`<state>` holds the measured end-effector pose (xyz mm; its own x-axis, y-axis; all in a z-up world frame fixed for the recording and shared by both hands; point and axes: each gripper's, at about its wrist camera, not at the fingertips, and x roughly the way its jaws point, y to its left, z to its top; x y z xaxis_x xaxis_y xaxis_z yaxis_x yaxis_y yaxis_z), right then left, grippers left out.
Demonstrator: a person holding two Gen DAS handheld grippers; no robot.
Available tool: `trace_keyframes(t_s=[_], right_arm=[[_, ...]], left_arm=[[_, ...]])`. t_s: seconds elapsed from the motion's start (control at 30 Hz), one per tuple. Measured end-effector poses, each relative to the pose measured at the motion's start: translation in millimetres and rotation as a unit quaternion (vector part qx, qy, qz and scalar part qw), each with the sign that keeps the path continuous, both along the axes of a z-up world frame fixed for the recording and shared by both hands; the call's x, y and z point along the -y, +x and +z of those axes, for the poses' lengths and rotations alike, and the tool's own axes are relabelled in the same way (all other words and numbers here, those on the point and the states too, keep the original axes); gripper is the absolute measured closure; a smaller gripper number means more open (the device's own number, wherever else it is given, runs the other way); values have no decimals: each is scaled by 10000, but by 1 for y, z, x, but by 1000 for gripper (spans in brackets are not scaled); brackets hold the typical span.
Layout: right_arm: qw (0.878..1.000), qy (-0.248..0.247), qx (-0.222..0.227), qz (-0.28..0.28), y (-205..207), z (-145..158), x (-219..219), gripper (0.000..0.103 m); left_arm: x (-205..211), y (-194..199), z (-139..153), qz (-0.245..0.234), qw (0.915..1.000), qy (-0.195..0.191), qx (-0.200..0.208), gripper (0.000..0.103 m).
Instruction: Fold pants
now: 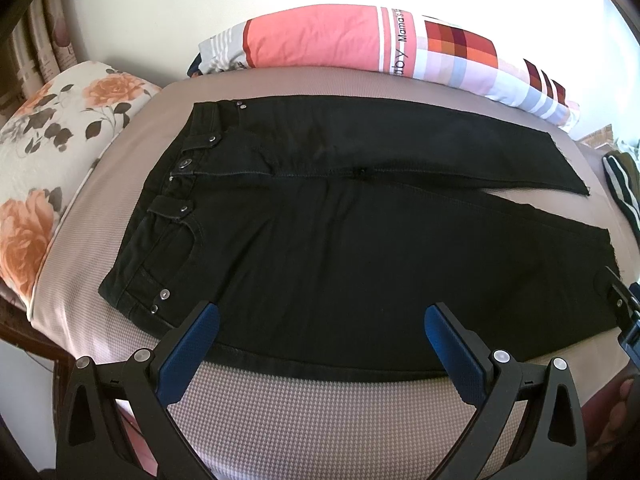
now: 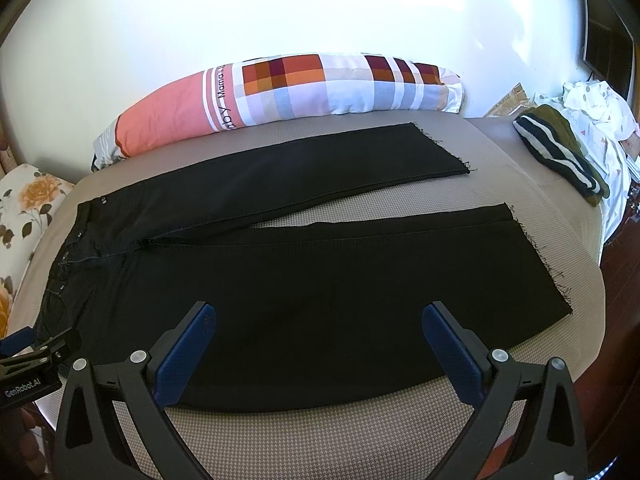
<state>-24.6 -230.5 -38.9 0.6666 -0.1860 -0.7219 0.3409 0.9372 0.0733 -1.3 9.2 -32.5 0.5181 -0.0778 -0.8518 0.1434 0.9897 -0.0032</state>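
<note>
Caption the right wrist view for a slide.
Open right gripper over black pants spread flat on bed.

One pair of pants (image 1: 360, 240), two legs spread. Two pillows: one floral (image 1: 60, 140), one patchwork (image 1: 400, 44). One striped garment (image 2: 560, 152) and one white cloth heap (image 2: 600, 108). One bed (image 1: 320, 420). Two claws: left (image 1: 320, 344), right (image 2: 320, 344).

We see black pants (image 1: 360, 240), a coral, checked bolster (image 1: 360, 40), and an orange-rose floral pillow (image 1: 60, 140).
</note>
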Motion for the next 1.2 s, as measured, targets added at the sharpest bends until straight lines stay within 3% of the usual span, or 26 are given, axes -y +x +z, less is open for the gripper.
trace_keyframes(t_s=[1.2], right_arm=[[10000,18,10,-10,0,-1,1,0]], left_arm=[[0,0,-1,3,10000,-35,19,1]])
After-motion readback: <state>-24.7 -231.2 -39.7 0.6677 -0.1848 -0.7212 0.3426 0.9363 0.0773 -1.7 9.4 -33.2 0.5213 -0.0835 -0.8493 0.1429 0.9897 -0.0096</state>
